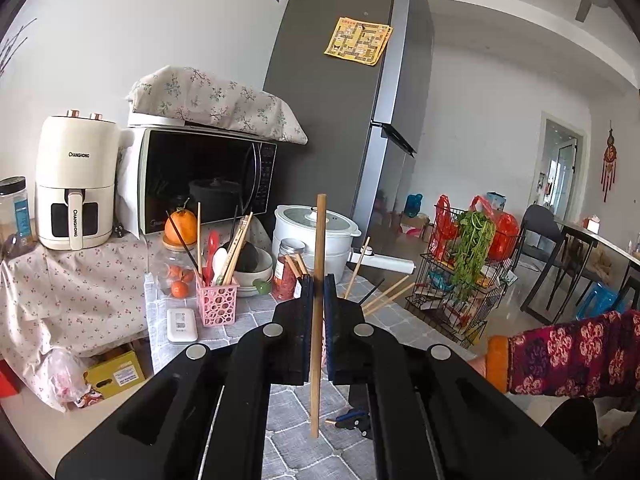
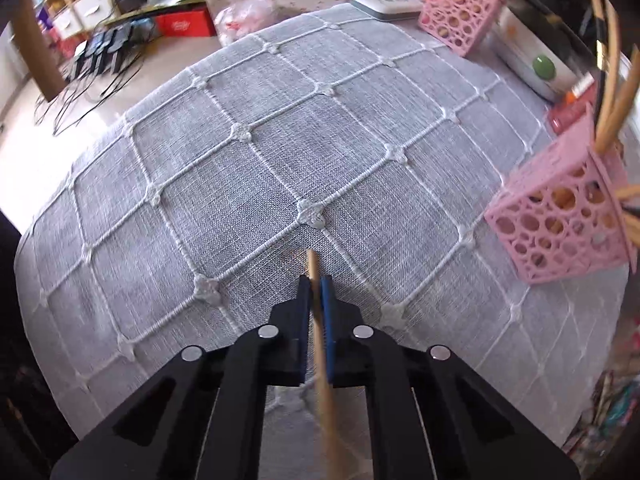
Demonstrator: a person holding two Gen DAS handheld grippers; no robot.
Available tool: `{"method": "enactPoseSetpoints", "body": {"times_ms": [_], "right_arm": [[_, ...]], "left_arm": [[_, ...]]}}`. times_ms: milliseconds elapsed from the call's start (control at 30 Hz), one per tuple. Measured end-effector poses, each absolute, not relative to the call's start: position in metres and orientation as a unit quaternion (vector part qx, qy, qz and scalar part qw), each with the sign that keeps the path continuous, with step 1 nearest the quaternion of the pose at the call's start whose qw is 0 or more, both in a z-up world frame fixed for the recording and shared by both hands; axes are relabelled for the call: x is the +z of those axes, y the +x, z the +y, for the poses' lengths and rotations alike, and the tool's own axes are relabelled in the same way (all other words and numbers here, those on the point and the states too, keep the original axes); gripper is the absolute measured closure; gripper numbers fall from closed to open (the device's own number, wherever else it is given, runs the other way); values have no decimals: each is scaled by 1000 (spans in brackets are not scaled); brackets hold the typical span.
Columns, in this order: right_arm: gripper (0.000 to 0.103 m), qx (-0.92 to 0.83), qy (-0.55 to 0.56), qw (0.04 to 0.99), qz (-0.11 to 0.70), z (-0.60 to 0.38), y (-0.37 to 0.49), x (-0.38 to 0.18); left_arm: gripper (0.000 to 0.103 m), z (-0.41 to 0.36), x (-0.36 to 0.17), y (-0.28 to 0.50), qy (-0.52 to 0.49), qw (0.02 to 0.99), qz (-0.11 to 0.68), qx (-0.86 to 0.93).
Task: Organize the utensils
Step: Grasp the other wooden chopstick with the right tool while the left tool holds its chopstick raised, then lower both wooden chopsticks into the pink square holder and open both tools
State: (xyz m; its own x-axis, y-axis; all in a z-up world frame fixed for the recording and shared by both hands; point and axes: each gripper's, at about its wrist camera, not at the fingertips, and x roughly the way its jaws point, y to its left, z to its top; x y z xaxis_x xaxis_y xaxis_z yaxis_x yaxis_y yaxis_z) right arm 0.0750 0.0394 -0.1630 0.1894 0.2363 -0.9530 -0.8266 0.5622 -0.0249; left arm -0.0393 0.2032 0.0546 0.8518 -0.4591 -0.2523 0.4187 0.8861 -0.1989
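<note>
Wooden chopstick (image 1: 318, 280) upright, pinched in left hand-held gripper (image 1: 319, 286); another (image 2: 316, 280) clamped in right hand-held gripper (image 2: 316, 286).

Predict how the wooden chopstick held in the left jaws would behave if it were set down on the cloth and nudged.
The chopstick looks thin, straight and rigid, so it should stay stiff, not flop. It looks round, so it may roll, though the woven tablecloth might slow it. Clamped upright by the left gripper, it looks light.

Chopsticks (image 1: 240, 240) stand in a basket (image 1: 217, 305) left of the jar (image 1: 289, 268).
</note>
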Motion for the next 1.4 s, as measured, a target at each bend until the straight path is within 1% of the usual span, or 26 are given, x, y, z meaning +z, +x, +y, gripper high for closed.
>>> {"method": "enactPoseSetpoints", "body": {"times_ms": [133,267,400,500,667,867,1000,1133,1267,1400], "right_arm": [[98,324,-257,744,525,33,60,-161],[98,300,-157,794,504,0,39,-127],[98,278,-74,848,446,-33,14,-75],[98,254,-45,884,390,-53,1,-33],[98,220,-4,918,331,-75,-2,23],[98,172,27,947,271,-84,18,79],[98,140,62,959,239,-90,50,121],[98,108,71,970,203,-94,79,155],[98,86,74,976,188,-94,105,163],[98,65,68,978,185,-87,130,143]], "left_arm": [[99,208,57,-43,-71,961,145,-225],[99,211,62,-50,-78,961,138,-225],[99,210,66,-53,-87,962,131,-225],[99,204,68,-53,-88,962,131,-225],[99,193,68,-50,-93,962,135,-220],[99,190,65,-41,-102,961,144,-211],[99,193,63,-35,-110,961,148,-205],[99,197,61,-29,-117,961,151,-200],[99,197,60,-25,-121,961,151,-197],[99,197,57,-17,-124,960,157,-196]]}}
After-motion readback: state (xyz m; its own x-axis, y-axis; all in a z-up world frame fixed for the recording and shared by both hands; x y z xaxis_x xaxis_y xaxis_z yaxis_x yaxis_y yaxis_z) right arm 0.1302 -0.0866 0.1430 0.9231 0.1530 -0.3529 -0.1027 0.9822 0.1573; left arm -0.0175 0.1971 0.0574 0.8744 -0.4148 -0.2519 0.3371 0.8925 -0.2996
